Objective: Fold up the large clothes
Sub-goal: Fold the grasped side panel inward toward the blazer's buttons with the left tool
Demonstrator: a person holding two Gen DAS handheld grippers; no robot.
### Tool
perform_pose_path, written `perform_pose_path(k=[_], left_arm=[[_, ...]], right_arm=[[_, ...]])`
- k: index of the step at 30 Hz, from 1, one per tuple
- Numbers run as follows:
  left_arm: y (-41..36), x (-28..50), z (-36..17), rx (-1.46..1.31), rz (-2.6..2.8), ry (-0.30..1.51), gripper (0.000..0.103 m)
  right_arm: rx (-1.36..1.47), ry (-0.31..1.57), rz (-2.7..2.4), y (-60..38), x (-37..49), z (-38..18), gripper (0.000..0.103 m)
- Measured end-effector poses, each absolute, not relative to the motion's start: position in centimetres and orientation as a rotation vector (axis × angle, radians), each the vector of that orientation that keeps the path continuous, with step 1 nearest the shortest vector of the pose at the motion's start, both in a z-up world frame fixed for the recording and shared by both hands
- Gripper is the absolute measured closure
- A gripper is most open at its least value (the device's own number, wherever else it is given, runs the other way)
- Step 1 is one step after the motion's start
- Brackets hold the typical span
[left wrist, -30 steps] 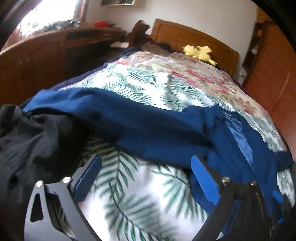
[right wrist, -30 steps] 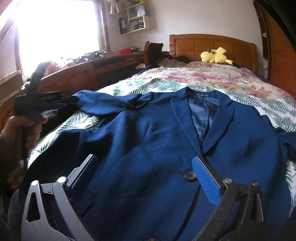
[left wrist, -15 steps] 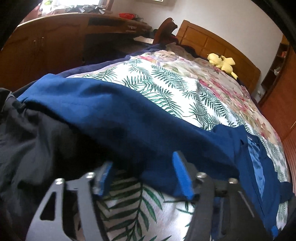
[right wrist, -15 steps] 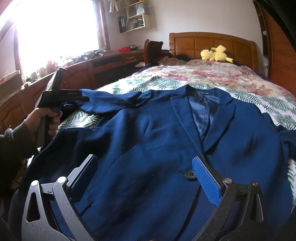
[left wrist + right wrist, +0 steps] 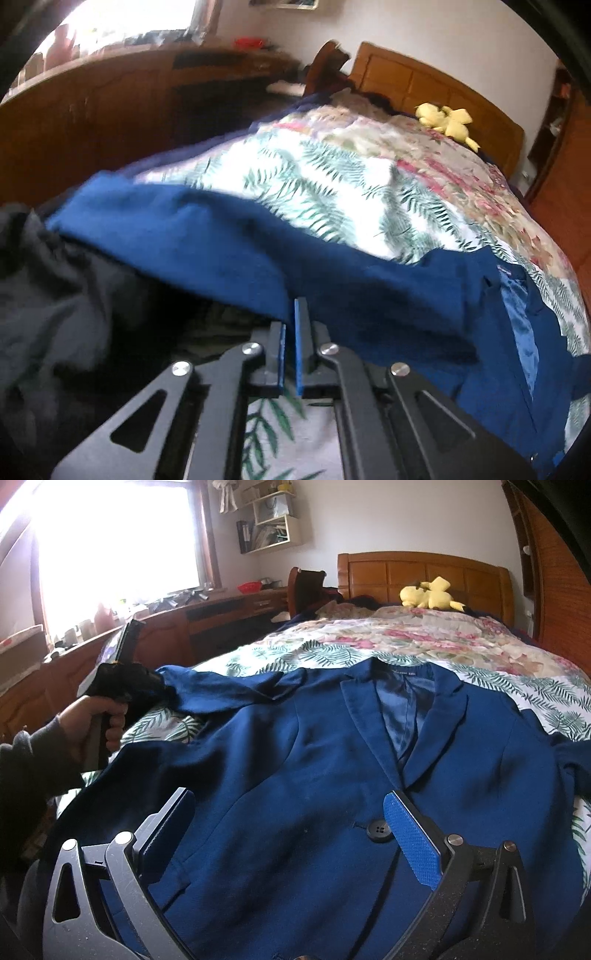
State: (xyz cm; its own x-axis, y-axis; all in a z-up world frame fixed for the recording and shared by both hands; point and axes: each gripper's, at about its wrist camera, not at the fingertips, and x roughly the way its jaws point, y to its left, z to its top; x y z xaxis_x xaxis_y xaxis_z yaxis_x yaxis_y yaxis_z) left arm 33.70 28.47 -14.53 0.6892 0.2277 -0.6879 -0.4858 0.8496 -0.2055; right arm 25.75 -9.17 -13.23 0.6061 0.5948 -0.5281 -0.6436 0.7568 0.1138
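Jacket (image 5: 295, 775) flat on bed (image 5: 406, 642), plush toy (image 5: 430, 596) by headboard (image 5: 424, 570)

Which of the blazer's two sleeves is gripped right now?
The sleeve stretched toward the window side: the left gripper is shut on its lower edge. The other sleeve, by the wardrobe side, lies untouched, and the right gripper hovers open over the blazer front.

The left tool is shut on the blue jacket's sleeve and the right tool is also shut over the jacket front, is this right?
Not quite. The right tool is open above the blue jacket, as the right wrist view shows. The left tool is indeed shut on the sleeve.
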Motion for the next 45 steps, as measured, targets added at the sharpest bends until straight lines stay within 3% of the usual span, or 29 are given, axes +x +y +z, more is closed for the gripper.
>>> perform_pose_path(k=[5,11,18,26,33,45], left_arm=[[25.6,34.1,-10.3,-0.337,0.34,0.671,0.103],[16.5,34.6,-6.1,-0.144,0.132,0.683,0.103],[11.9,32.3,-5.2,-0.029,0.065,0.739,0.103],[14.6,28.3,-6.1,-0.021,0.062,0.79,0.095],[18.7,26.1,-5.5,-0.034,0.122,0.753,0.081],[25.8,29.8,-14.9,-0.159,0.246,0.92,0.076]], right_arm=[[-0.082,0.563,0.71,-9.5,25.7,-13.0,0.0],[-0.065,0.553,0.704,-10.2,25.5,-12.7,0.0],[-0.069,0.55,0.703,-10.1,25.5,-12.6,0.0],[-0.078,0.554,0.701,-9.9,25.5,-12.9,0.0],[-0.083,0.561,0.701,-9.9,25.5,-13.1,0.0],[-0.085,0.568,0.702,-9.9,25.6,-13.2,0.0]])
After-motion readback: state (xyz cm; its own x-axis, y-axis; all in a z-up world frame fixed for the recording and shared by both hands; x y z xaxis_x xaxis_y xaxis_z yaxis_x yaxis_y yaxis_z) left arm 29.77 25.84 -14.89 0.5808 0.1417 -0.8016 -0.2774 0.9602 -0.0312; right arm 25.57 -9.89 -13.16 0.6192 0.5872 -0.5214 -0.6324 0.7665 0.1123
